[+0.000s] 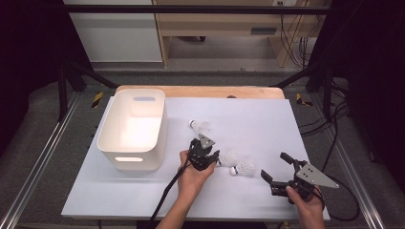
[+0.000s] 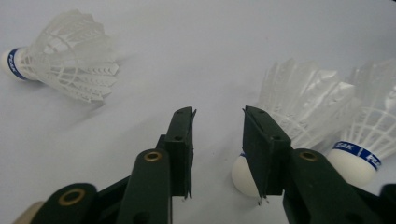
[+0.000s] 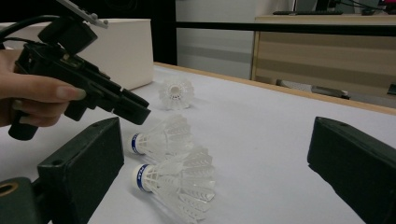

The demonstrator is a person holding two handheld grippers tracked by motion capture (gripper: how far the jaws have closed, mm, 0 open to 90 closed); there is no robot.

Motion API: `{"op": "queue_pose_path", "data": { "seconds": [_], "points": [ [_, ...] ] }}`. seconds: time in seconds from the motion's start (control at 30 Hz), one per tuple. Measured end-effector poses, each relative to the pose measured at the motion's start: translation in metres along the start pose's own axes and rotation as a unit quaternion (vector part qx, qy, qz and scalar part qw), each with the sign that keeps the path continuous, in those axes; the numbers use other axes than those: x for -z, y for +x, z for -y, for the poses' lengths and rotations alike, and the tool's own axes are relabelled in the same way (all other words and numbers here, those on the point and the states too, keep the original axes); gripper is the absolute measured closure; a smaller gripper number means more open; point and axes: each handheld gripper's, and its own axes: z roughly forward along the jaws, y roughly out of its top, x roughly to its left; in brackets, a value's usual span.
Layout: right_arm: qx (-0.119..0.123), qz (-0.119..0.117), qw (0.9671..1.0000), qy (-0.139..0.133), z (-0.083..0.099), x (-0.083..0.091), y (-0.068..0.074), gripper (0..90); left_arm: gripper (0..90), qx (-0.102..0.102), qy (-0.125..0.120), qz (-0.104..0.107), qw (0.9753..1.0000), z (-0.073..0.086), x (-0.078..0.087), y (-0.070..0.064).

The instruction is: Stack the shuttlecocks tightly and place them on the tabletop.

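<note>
Three white feather shuttlecocks lie on the white table sheet point(image 1: 267, 124). One shuttlecock point(image 1: 200, 126) point(image 2: 70, 56) point(image 3: 175, 93) lies apart, toward the bin. Two more lie side by side: the middle shuttlecock point(image 1: 229, 157) point(image 2: 303, 102) point(image 3: 161, 137) and the nearest shuttlecock point(image 1: 244, 168) point(image 2: 369, 126) point(image 3: 177, 179). My left gripper point(image 1: 212, 156) point(image 2: 217, 116) point(image 3: 135, 109) is open and low over the sheet. Nothing is between its jaws, and the middle shuttlecock's cork sits just outside one jaw. My right gripper point(image 1: 274, 165) point(image 3: 217, 135) is wide open to the right of the pair, holding nothing.
A white plastic bin point(image 1: 133, 129) point(image 3: 126, 46) stands at the left of the sheet, open side up. The table's wooden far edge point(image 1: 200, 90) lies behind it. Black frame rails and cables run along both sides.
</note>
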Motion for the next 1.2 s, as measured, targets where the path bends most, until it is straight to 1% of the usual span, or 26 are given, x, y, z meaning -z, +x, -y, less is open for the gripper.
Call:
{"op": "queue_pose_path", "data": {
  "seconds": [0.07,0.1,0.13,0.17,0.2,0.23,0.27,0.33,0.37,0.4,0.43,0.47,0.5,0.53,0.6,0.67,0.8,0.9,1.0,1.03,1.1,1.2],
  "points": [
    [0.003,0.001,1.0000,-0.002,0.000,0.000,-0.001,4.1,56.6,-0.005,-0.012,0.011,0.9999,0.000,0.005,0.001],
    [0.003,0.001,1.0000,-0.002,0.000,0.000,-0.001,4.1,56.6,-0.008,-0.016,0.018,0.9997,0.001,0.007,0.002],
    [0.001,0.001,1.0000,0.000,0.000,0.000,-0.001,4.1,49.0,-0.020,-0.015,0.029,0.9993,0.002,0.011,0.003],
    [0.001,0.002,1.0000,0.000,0.000,0.000,-0.001,4.1,47.4,-0.020,-0.015,0.029,0.9993,0.002,0.011,0.003],
    [0.000,0.001,1.0000,-0.001,0.001,0.000,-0.001,4.1,44.2,-0.026,-0.017,0.033,0.9990,0.002,0.012,0.003],
    [0.000,0.001,1.0000,-0.001,0.001,0.000,-0.001,4.1,44.2,-0.032,-0.018,0.038,0.9986,0.003,0.013,0.003],
    [-0.001,0.001,1.0000,0.000,0.001,0.000,-0.001,4.1,40.6,-0.039,-0.017,0.044,0.9981,0.004,0.014,0.004],
    [-0.001,0.003,1.0000,0.002,0.001,-0.001,-0.001,4.1,38.0,-0.054,-0.013,0.053,0.9970,0.006,0.014,0.003],
    [-0.001,0.003,1.0000,0.002,0.001,-0.001,-0.001,4.1,38.0,-0.059,-0.008,0.063,0.9962,0.007,0.012,0.003],
    [-0.002,0.004,1.0000,0.003,0.001,-0.001,-0.001,4.1,35.5,-0.064,0.000,0.075,0.9951,0.008,0.011,0.003],
    [-0.003,0.004,1.0000,0.003,0.001,-0.001,-0.001,4.1,35.8,-0.072,0.002,0.078,0.9943,0.009,0.010,0.003],
    [-0.002,0.003,1.0000,0.002,0.001,-0.001,-0.001,4.1,36.1,-0.082,0.002,0.075,0.9938,0.010,0.008,0.002],
    [0.000,0.004,1.0000,0.001,0.002,-0.001,-0.001,4.1,35.7,-0.089,0.005,0.081,0.9927,0.010,0.005,0.002],
    [-0.003,0.004,1.0000,0.001,0.002,-0.001,-0.001,4.1,35.7,-0.089,0.005,0.081,0.9927,0.010,0.005,0.002],
    [-0.004,0.003,1.0000,0.002,0.002,-0.001,-0.001,4.1,35.6,-0.093,0.008,0.088,0.9917,0.011,0.002,0.002],
    [-0.004,0.003,1.0000,0.003,0.002,-0.001,-0.001,4.1,36.1,-0.099,0.011,0.097,0.9903,0.012,-0.002,0.002],
    [-0.004,0.003,1.0000,0.002,0.002,-0.002,-0.002,4.1,37.6,-0.108,0.019,0.101,0.9889,0.013,-0.008,0.000],
    [-0.002,0.003,1.0000,0.002,0.002,-0.002,-0.002,4.2,39.5,-0.115,0.021,0.101,0.9880,0.013,-0.011,-0.001],
    [-0.004,0.003,1.0000,0.003,0.002,-0.002,-0.002,4.1,42.0,-0.117,0.021,0.097,0.9882,0.012,-0.014,-0.001],
    [-0.004,0.003,1.0000,0.003,0.002,-0.002,-0.002,4.1,42.0,-0.113,0.020,0.095,0.9888,0.012,-0.015,-0.001],
    [-0.006,0.003,1.0000,0.003,0.003,-0.001,-0.002,4.1,44.2,-0.112,0.022,0.096,0.9887,0.013,-0.017,-0.001],
    [-0.005,0.003,1.0000,0.004,0.003,-0.002,-0.002,4.1,45.7,-0.120,0.026,0.096,0.9878,0.013,-0.019,-0.002]
  ]
}}
